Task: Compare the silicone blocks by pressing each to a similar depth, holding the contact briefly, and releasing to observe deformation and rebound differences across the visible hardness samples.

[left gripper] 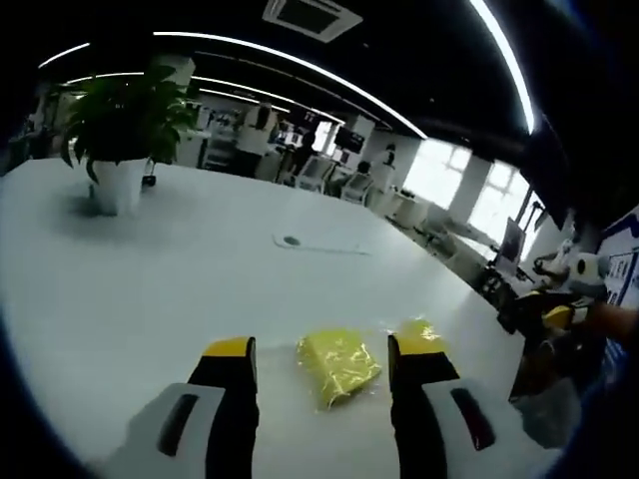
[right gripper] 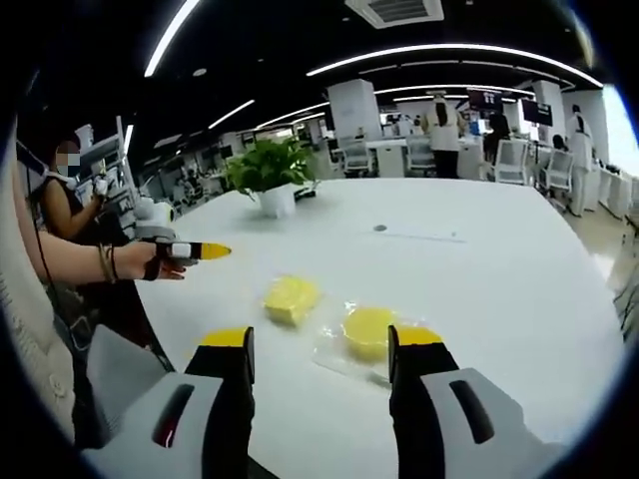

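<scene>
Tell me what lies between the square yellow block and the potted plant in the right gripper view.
Bare white table. In the right gripper view nothing sits between the square yellow block and the potted plant; the other gripper hovers off to the side.
</scene>
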The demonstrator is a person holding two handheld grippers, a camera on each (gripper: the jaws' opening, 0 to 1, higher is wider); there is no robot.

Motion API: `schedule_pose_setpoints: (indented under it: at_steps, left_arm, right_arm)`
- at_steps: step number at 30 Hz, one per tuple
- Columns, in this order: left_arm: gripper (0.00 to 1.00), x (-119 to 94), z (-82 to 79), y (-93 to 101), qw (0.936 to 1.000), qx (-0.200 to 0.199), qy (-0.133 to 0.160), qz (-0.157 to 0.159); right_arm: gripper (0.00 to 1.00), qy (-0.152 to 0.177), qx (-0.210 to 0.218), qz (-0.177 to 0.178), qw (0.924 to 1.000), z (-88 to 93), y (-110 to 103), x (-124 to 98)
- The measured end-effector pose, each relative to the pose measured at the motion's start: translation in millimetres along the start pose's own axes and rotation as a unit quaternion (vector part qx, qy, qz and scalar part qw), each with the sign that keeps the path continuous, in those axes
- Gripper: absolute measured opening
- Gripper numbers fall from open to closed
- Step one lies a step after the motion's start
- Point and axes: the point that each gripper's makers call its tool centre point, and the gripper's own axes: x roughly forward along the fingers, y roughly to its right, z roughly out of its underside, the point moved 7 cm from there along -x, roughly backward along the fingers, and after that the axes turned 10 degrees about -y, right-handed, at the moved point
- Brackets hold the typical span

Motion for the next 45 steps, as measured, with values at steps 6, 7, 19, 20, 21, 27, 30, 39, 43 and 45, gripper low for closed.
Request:
schedule_pose_setpoints:
  at_steps: [6, 7, 19, 20, 21, 27, 30, 39, 43, 45]
  left_arm:
    - [0.55, -17.0, -0.7, 19.0, 0.9996, 0.02, 0.011, 0.015]
    - [0.55, -20.2, -1.0, 23.0, 0.9992, 0.033, 0.012, 0.017]
    - [0.63, -46.1, 3.5, 49.2, 0.9966, 0.078, 0.023, 0.012]
    - [0.63, -48.6, 5.9, 50.0, 0.9973, 0.067, 0.026, 0.013]
    - [0.63, -50.3, 7.6, 50.5, 0.9974, 0.066, 0.027, 0.012]
    - [0.62, -60.0, 23.0, 51.9, 0.999, 0.039, 0.02, 0.009]
    - [0.66, -63.0, 30.9, 52.8, 0.9995, 0.022, 0.019, 0.012]
    - [0.67, -64.8, 39.7, 63.9, 0.9995, 0.005, 0.015, 0.028]
    - [0.67, -65.5, 41.8, 67.1, 0.9994, 0.004, 0.013, 0.031]
    - [0.67, -65.9, 42.3, 67.3, 0.9995, 0.002, 0.012, 0.03]
  right_arm:
    - [0.5, 0.013, 0.01, -0.004, 0.9999, 1.0, -5.3, -2.8]
    - [0.5, 0.015, 0.013, -0.005, 0.9998, 1.2, -6.5, -3.4]
    - [0.52, 0.028, 0.026, -0.009, 0.9992, 12.6, -17.3, -7.6]
    - [0.51, 0.026, 0.032, -0.009, 0.9991, 15.1, -18.1, -8.1]
    - [0.51, 0.026, 0.034, -0.01, 0.999, 16.4, -18.8, -8.7]
    - [0.53, 0.033, 0.05, -0.006, 0.9982, 25.4, -19.5, -13.6]
    - [0.56, 0.032, 0.057, -0.006, 0.9978, 29.7, -18.8, -16.4]
    - [0.61, 0.035, 0.067, -0.008, 0.9971, 32.7, -17.9, -19.7]
    - [0.61, 0.032, 0.065, -0.009, 0.9973, 34.3, -18.9, -19.1]
    - [0.61, 0.032, 0.066, -0.012, 0.9972, 34.5, -20.0, -18.7]
